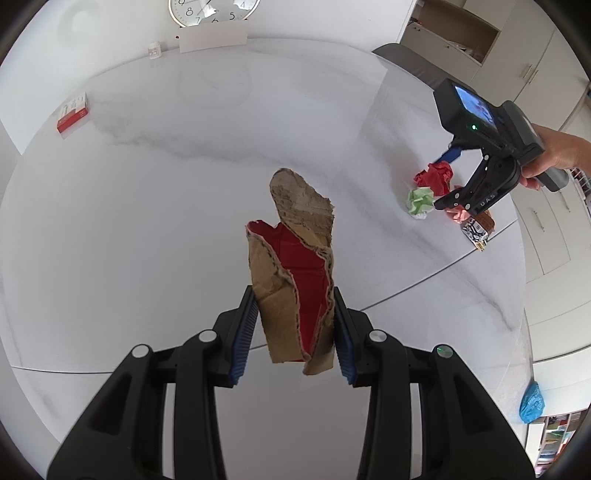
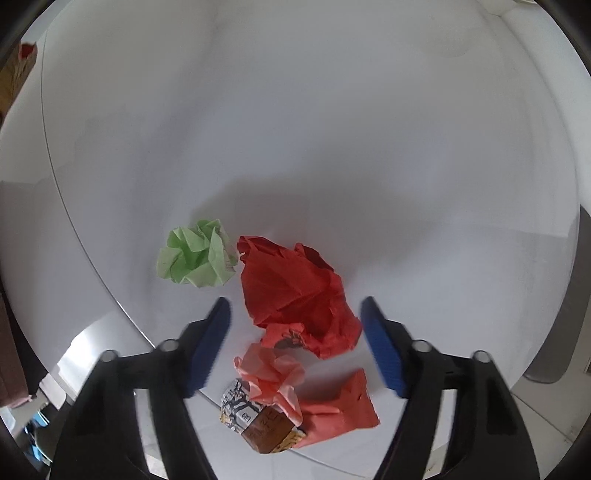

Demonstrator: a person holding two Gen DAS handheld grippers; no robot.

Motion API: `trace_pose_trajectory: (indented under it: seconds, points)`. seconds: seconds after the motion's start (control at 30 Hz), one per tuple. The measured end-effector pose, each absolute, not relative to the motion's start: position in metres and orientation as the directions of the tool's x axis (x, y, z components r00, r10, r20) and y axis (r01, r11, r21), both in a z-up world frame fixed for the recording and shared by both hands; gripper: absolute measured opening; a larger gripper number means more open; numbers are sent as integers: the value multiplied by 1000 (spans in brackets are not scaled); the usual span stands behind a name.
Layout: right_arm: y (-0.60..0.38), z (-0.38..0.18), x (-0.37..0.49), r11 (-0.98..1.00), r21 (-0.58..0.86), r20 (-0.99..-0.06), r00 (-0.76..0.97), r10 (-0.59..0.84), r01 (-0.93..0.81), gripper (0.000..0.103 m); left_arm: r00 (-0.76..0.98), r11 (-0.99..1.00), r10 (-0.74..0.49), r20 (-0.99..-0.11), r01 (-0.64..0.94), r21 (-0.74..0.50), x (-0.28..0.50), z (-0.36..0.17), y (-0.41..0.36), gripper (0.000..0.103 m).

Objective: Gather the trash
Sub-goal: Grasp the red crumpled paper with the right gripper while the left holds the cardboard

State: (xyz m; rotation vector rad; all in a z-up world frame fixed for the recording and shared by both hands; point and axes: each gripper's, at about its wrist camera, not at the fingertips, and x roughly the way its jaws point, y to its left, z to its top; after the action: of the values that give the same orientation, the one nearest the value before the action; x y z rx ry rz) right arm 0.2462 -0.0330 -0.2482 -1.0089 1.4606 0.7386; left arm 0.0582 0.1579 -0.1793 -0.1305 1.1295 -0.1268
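My left gripper (image 1: 295, 299) is shut on a torn piece of brown cardboard with a red inner face (image 1: 295, 266), held above the white table (image 1: 147, 221). My right gripper (image 2: 295, 314) is open and hovers over a pile of trash near the table edge: a crumpled red paper ball (image 2: 295, 288), a crumpled green paper ball (image 2: 197, 258), a pink crumpled wrapper (image 2: 273, 373) and a brown printed snack wrapper (image 2: 258, 424). The pile also shows in the left wrist view (image 1: 436, 177), with the right gripper (image 1: 443, 181) above it.
A red and white small box (image 1: 73, 112) lies at the table's far left. A small white bottle (image 1: 154, 49) and a clock (image 1: 212, 11) stand at the back. Cabinets (image 1: 461, 33) and a grey chair (image 1: 410, 61) are beyond the table's right edge.
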Motion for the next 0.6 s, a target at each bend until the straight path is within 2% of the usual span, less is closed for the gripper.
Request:
trace_pose_trajectory:
  seconds: [0.03, 0.17, 0.4, 0.6]
  points:
    - [-33, -249, 247, 431, -91, -985, 17, -171, -898, 50, 420, 986, -164, -892, 30, -167, 60, -180, 158, 38]
    - [-35, -243, 254, 451, -72, -992, 17, -125, -889, 44, 422, 986, -159, -893, 21, -165, 65, -177, 158, 38]
    - [-49, -202, 248, 582, -40, -997, 67, 25, -812, 43, 437, 985, -170, -883, 90, -146, 66, -162, 139, 38]
    - [-82, -143, 186, 764, 115, -959, 129, 251, -635, 44, 418, 954, -241, -876, 268, -135, 56, -147, 102, 38]
